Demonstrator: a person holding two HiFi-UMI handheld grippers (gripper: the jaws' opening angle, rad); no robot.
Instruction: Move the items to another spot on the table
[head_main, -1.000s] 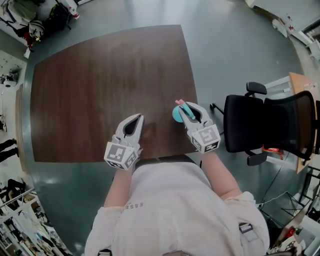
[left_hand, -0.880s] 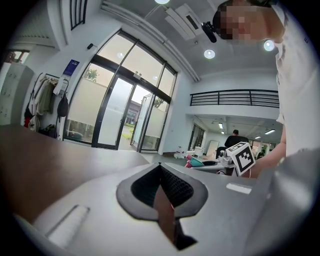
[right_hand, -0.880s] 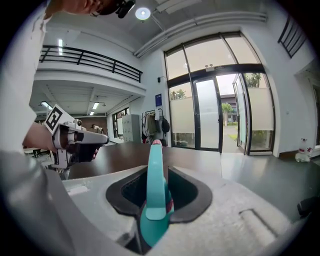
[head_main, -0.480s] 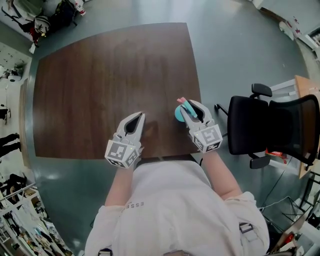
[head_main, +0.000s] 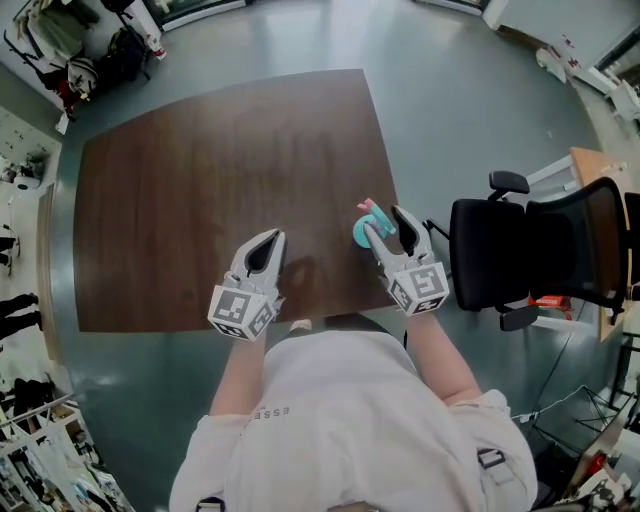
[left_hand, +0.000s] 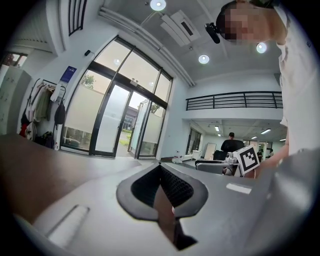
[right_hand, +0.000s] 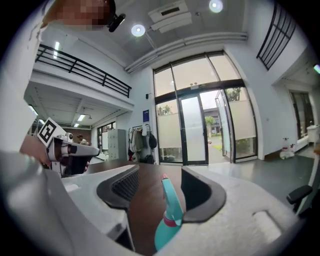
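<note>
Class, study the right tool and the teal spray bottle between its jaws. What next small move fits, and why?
Probably draw the right tool straight back, clear of the teal spray bottle: its jaws are opening, and the bottle sits on the table between them.

the only letters you can read are "esse", in pale print on your white shirt (head_main: 268, 412) in the head view. the blue sign (left_hand: 69, 75) on the wall beside the glass doors carries print, but it's too small to make out.
</note>
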